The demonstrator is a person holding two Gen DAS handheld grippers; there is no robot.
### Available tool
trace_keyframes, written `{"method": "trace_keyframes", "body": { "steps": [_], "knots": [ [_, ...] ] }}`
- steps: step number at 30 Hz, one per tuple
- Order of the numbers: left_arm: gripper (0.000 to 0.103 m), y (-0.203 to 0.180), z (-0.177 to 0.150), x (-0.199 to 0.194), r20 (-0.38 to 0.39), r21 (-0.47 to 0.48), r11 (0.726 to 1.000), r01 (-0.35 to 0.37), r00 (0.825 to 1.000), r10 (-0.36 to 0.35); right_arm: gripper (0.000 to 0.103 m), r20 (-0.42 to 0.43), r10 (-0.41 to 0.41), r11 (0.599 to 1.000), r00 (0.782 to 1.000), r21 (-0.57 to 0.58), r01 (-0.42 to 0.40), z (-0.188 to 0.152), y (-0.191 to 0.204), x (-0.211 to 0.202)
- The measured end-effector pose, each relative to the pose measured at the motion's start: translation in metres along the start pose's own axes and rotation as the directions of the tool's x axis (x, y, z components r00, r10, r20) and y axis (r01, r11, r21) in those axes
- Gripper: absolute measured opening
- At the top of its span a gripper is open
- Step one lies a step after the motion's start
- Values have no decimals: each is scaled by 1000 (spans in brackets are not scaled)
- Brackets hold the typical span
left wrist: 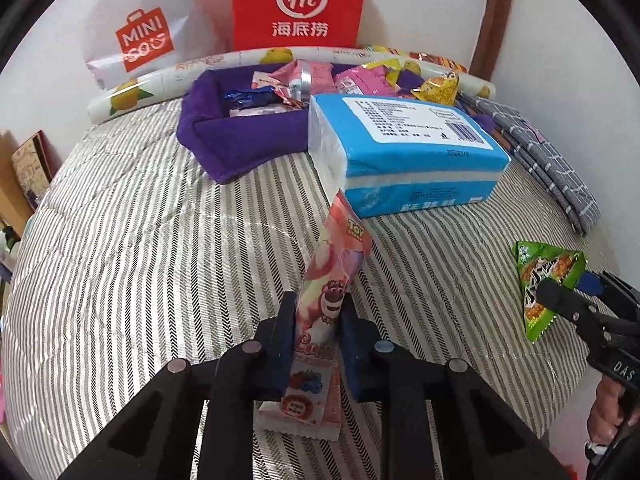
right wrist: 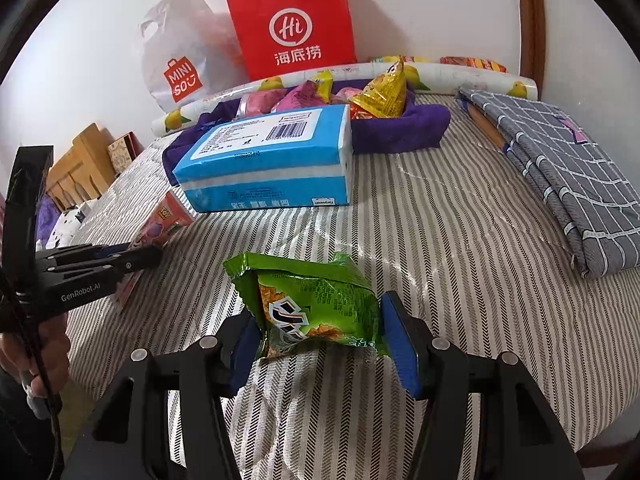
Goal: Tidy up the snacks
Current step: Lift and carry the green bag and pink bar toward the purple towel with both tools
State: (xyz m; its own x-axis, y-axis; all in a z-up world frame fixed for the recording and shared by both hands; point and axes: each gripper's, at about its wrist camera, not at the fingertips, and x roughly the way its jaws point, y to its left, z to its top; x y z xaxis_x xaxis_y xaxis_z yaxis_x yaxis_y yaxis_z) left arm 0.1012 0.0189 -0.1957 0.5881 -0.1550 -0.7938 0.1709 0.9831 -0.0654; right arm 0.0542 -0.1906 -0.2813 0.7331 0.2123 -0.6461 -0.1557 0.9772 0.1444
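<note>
A long pink snack packet (left wrist: pixel 340 248) with a cartoon bear stands tilted between the blue pads of my left gripper (left wrist: pixel 318 312), which is shut on it just above the striped bedcover. My right gripper (right wrist: pixel 320 320) is shut on a crumpled green snack packet (right wrist: pixel 316 300), its pads pressing both sides. In the left wrist view the same green packet (left wrist: pixel 548 280) and the right gripper (left wrist: pixel 568 296) sit at the right edge. A purple fabric basket (left wrist: pixel 240 136) holding several snacks lies at the back; it is also in the right wrist view (right wrist: pixel 400 132).
A blue tissue pack (left wrist: pixel 400 148) lies in front of the basket. Behind stand a red paper bag (left wrist: pixel 300 4), a white plastic bag (left wrist: pixel 144 36) and a lemon-print roll (left wrist: pixel 160 84). A folded grey checked cloth (right wrist: pixel 560 168) lies at the right. A person's hand (right wrist: pixel 40 344) holds the left gripper.
</note>
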Motion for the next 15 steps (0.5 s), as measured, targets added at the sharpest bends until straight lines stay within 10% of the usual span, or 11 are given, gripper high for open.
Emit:
{"method": "trace_keyframes", "body": {
  "steps": [15],
  "knots": [
    [22, -6, -2, 4, 63, -14, 997, -75, 995, 76, 57, 48, 22, 1000, 999, -7, -21, -6, -4, 1]
  ]
}}
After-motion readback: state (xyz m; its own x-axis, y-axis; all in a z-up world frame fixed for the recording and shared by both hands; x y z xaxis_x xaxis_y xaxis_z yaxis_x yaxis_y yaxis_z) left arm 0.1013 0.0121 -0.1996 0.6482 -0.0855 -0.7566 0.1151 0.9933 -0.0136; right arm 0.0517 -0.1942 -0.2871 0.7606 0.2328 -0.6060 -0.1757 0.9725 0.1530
